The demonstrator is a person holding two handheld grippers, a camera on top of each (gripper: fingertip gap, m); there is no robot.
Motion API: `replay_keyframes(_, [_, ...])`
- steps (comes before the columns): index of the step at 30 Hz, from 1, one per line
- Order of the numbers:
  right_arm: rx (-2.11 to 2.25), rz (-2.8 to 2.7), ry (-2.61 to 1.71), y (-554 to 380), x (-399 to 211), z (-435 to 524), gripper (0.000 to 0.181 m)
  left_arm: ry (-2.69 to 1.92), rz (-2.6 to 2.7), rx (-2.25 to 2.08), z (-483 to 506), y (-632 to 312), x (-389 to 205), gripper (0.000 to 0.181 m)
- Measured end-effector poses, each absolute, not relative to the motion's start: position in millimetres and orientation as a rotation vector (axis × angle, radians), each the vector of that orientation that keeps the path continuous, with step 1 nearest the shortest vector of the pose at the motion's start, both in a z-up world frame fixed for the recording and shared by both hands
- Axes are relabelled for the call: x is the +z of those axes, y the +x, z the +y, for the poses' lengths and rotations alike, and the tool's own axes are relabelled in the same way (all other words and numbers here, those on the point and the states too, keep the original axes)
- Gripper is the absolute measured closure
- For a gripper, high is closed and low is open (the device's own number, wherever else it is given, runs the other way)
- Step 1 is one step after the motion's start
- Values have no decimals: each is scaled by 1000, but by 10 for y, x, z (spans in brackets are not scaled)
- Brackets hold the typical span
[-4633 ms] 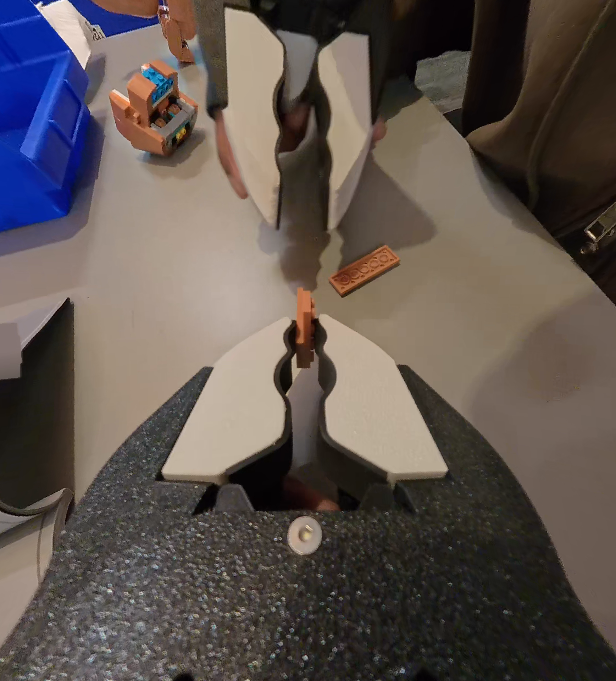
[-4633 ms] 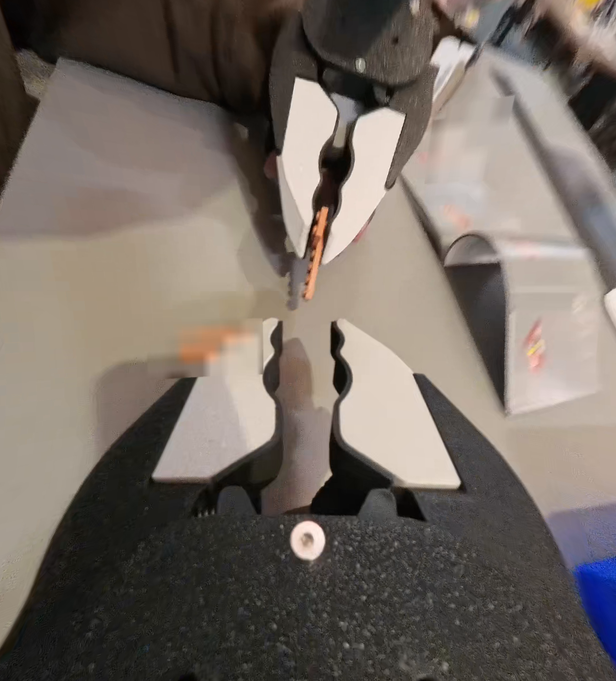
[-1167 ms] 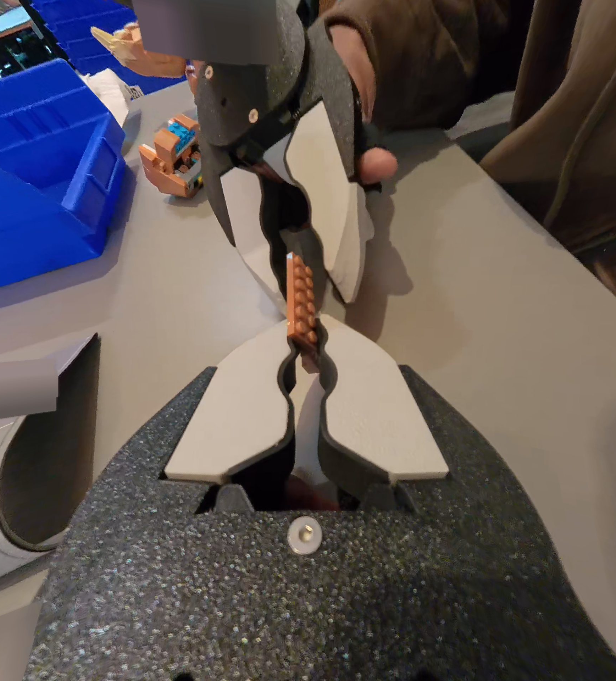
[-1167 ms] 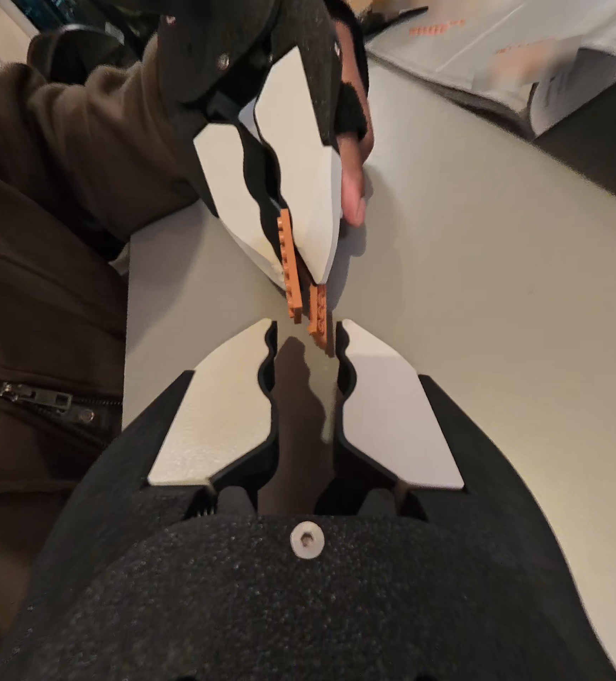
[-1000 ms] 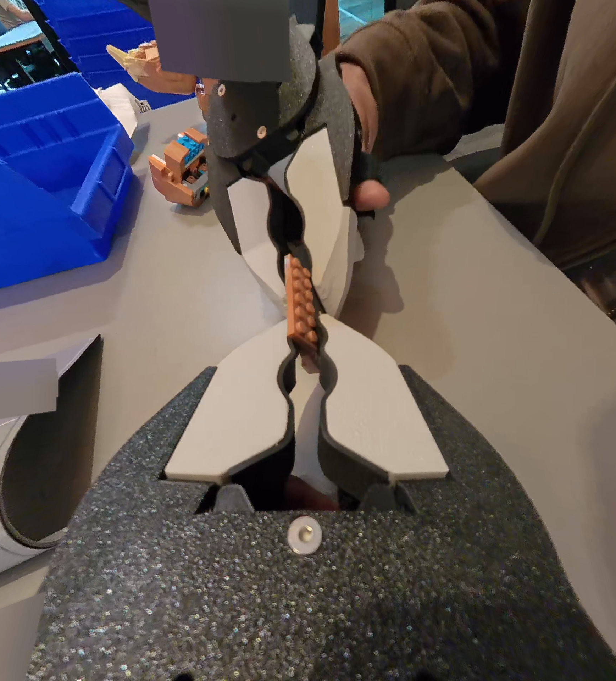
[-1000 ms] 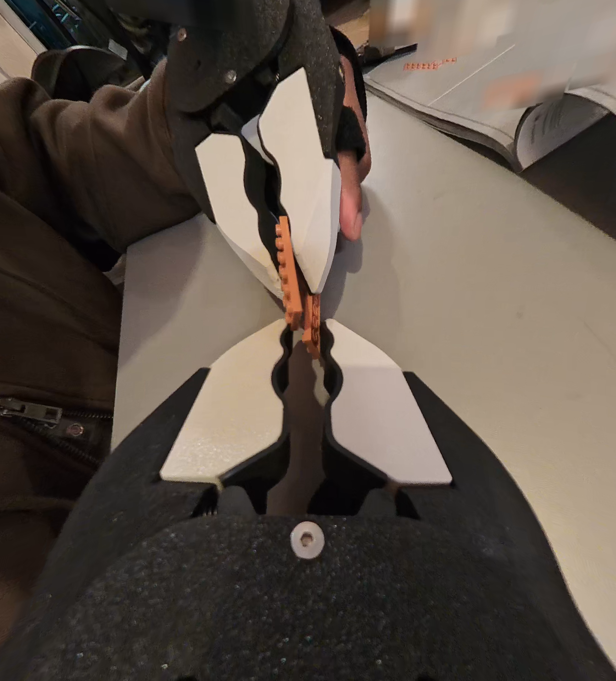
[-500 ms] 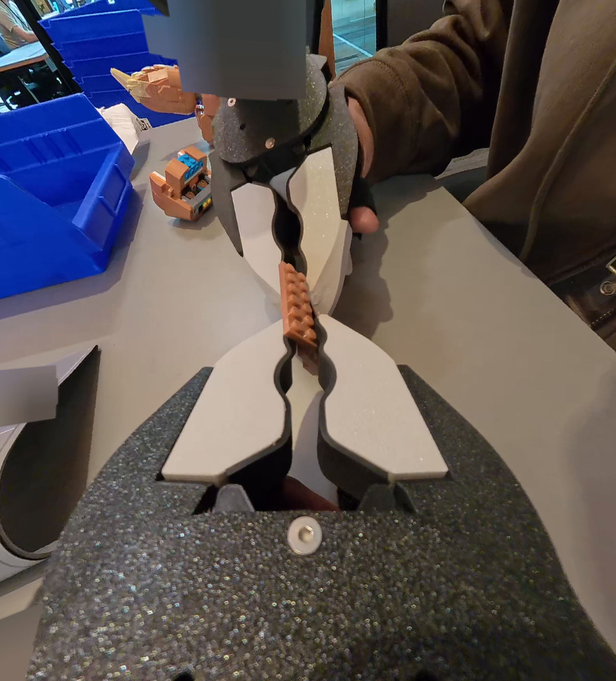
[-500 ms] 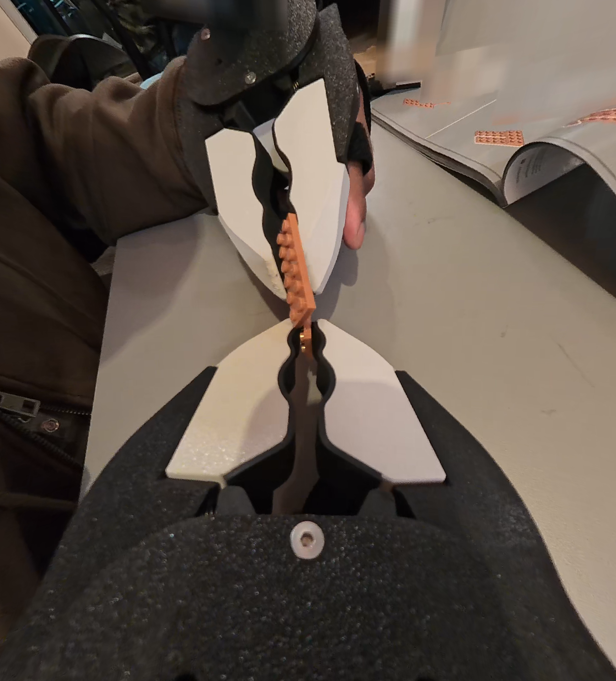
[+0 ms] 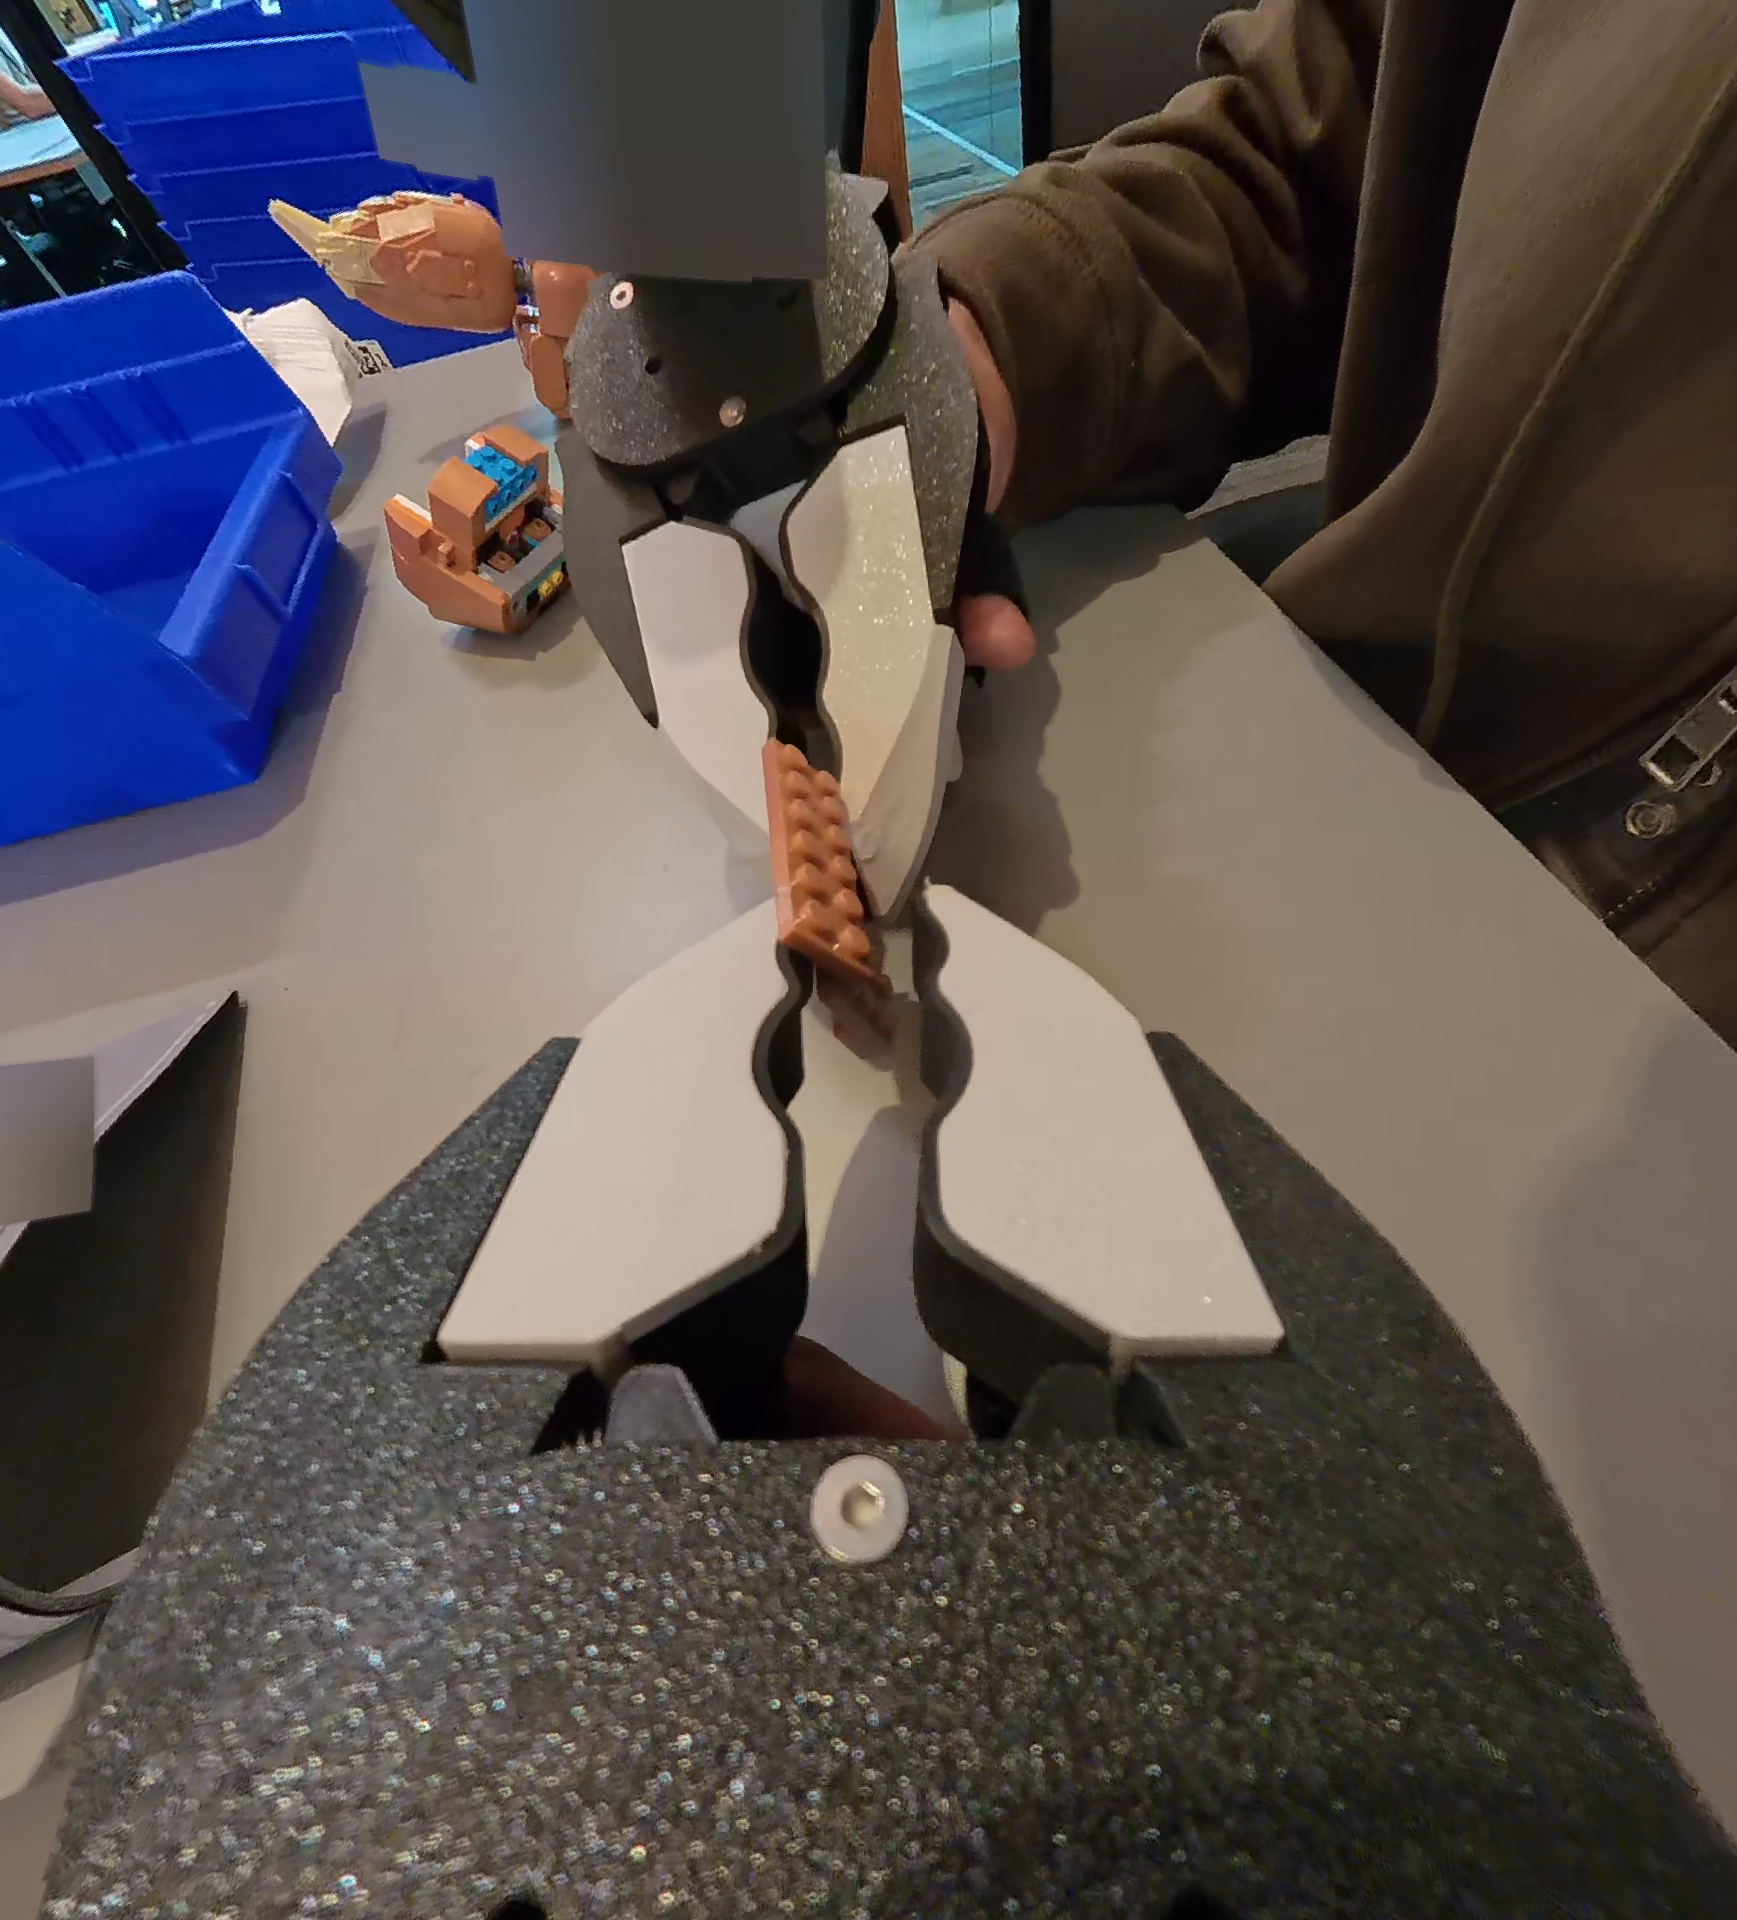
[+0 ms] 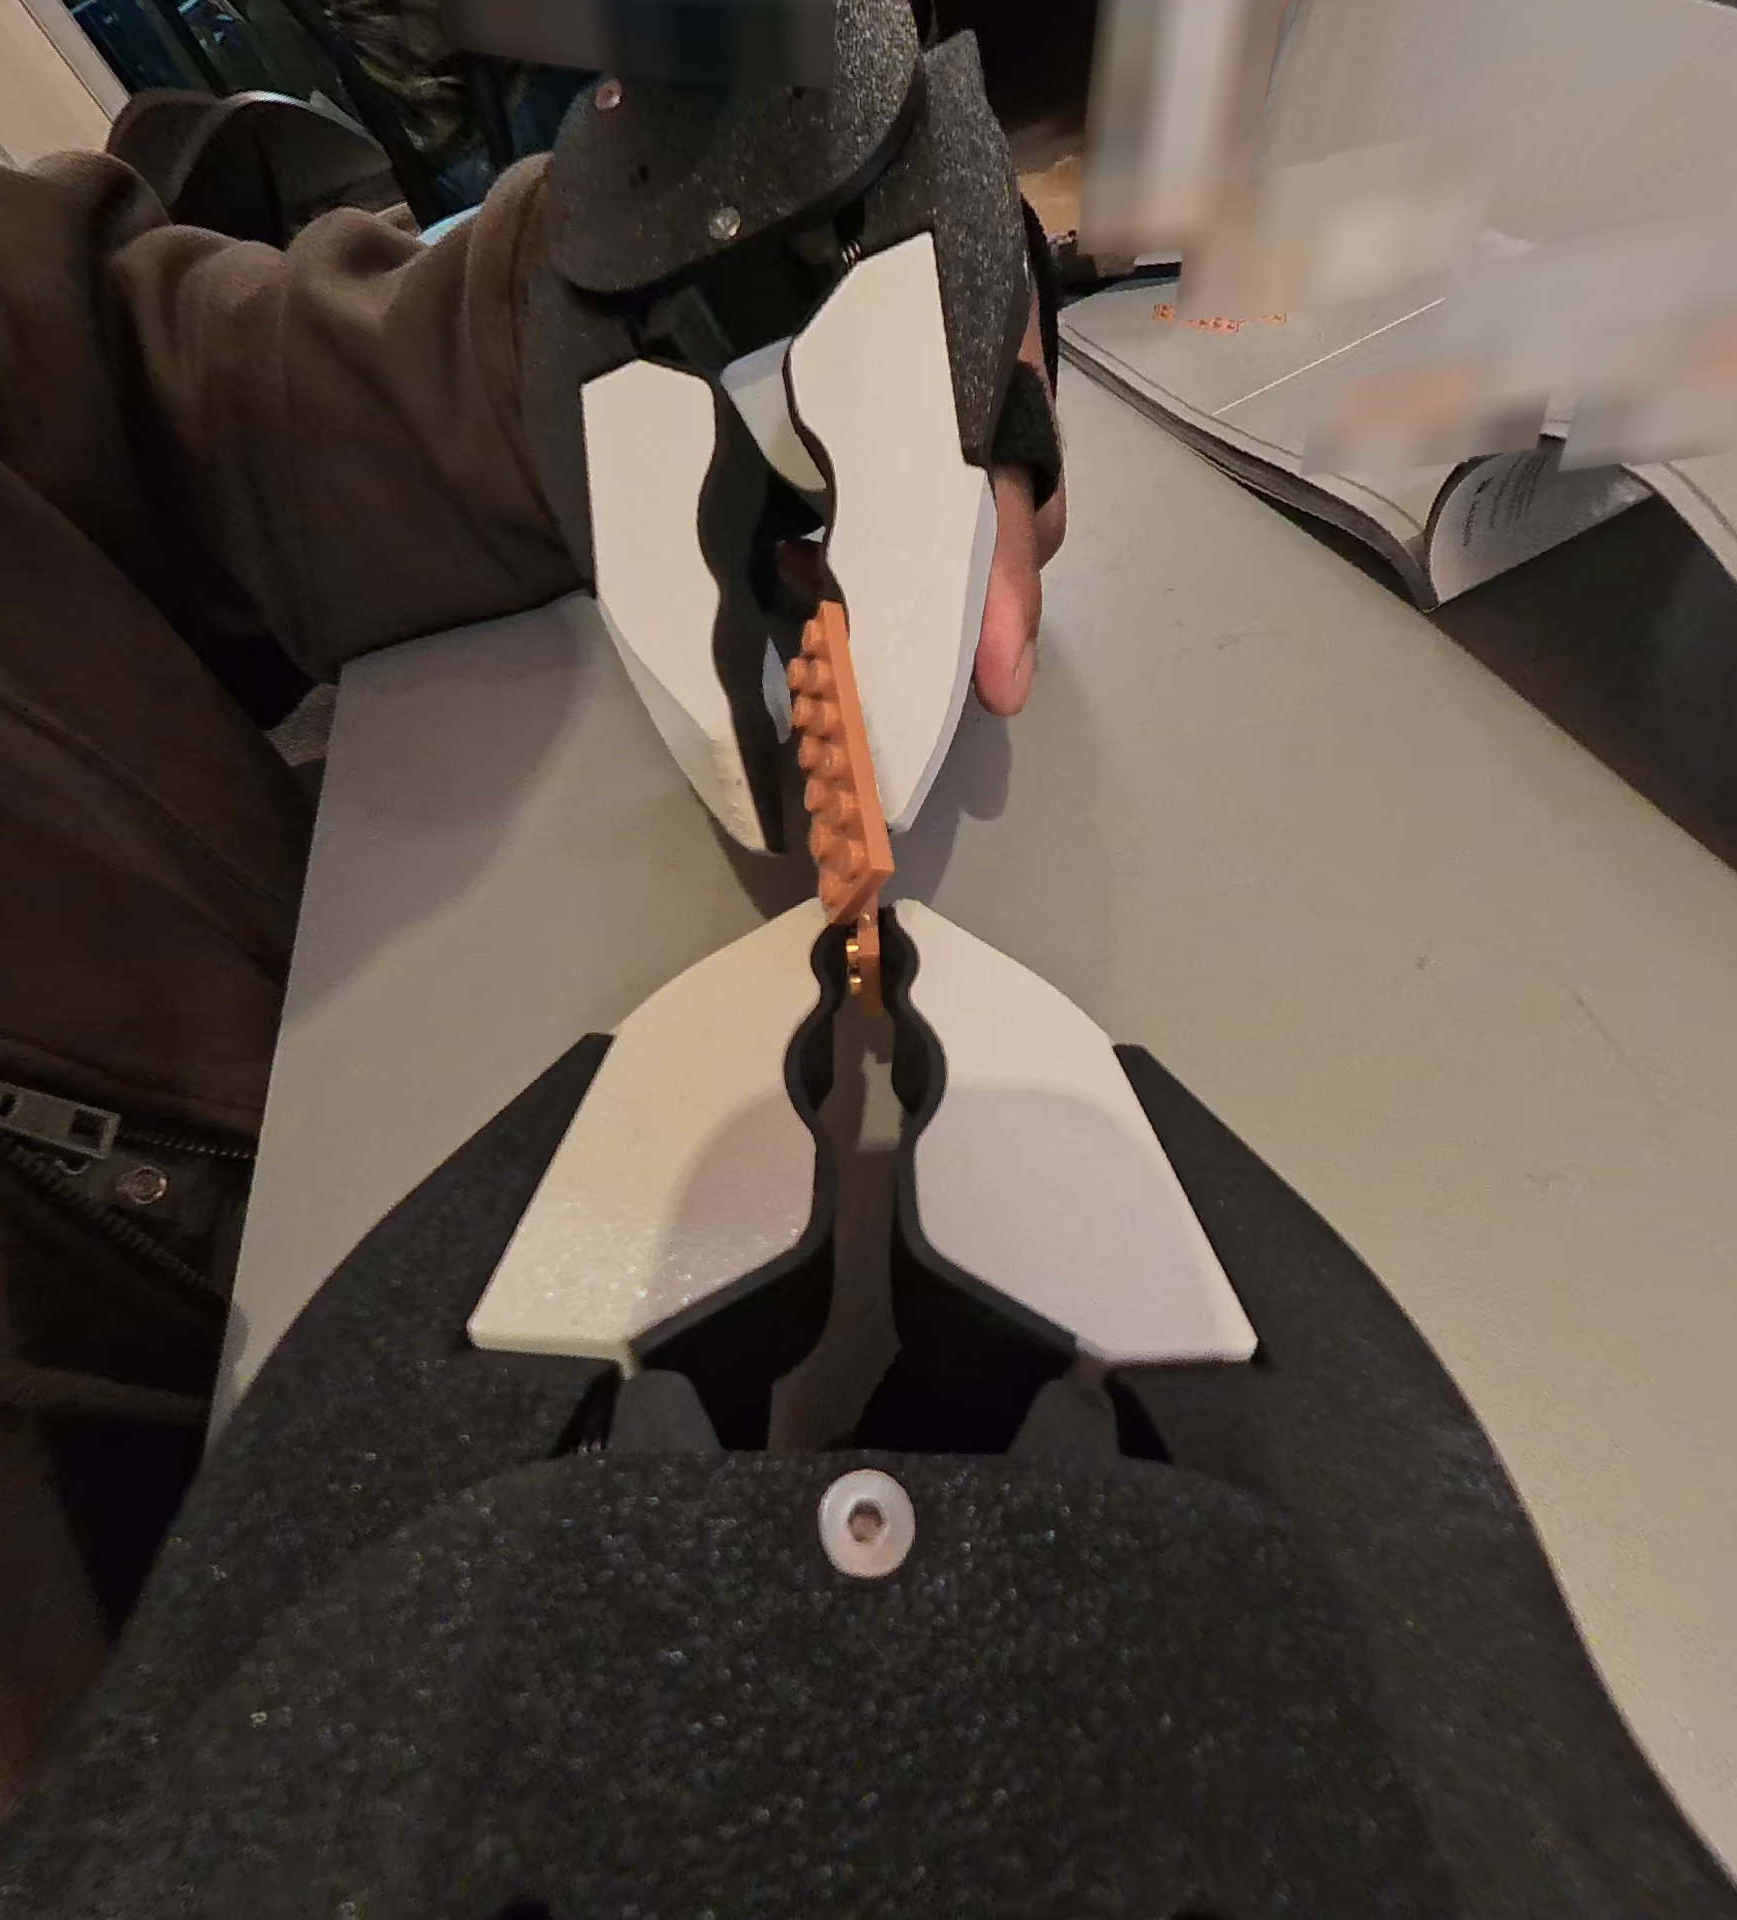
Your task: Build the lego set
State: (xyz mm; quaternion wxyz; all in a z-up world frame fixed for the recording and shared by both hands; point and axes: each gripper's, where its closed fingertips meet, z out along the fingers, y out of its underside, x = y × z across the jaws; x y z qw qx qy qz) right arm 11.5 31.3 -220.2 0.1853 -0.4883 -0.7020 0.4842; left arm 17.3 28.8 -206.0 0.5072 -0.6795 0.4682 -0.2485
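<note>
– Left gripper had let go, we think. Half a second before, its fingers were pressed on the long studded plate; now they stood a little apart, and the plate leaned between them.

– And our right gripper?

– It was pinching the lower plate at its very tips. A second before, its jaws were spread and the two plates were only side by side. Now the plates overlapped and looked joined.

– Where was this, from the blue bin?

– Well to the right of the bin, and held up above the table. The small brown model sat just beside the bin.

– So the press was done?

– We judged yes. The pair had passed to the right gripper, so the left one was free for the next piece. The grip was thin, and the pair could swing.
</note>
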Motion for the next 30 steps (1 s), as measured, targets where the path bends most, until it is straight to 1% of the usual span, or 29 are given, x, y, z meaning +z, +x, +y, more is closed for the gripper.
replay_keyframes(7, [1363,-1978,-1378,114,-2206,316,176,-1631,1087,-634,286,160,-1973,162])
replay_keyframes(10, [1361,-1981,-1379,114,-2211,313,176,-1649,1077,-617,313,144,-1998,168])
replay_keyframes(12, [1360,-1983,-1384,114,-2217,316,176,-1673,1089,-601,322,135,-2051,168])
replay_keyframes(19, [1320,-1996,-1448,144,-2280,397,176,-1711,1039,-560,348,-47,-1965,160])
replay_keyframes(24, [1285,-2030,-1489,176,-2343,429,176,-1815,1106,-540,280,-108,-2140,153])
replay_keyframes(30, [1311,-2032,-1441,163,-2306,407,176,-1835,1167,-525,275,0,-2294,151])
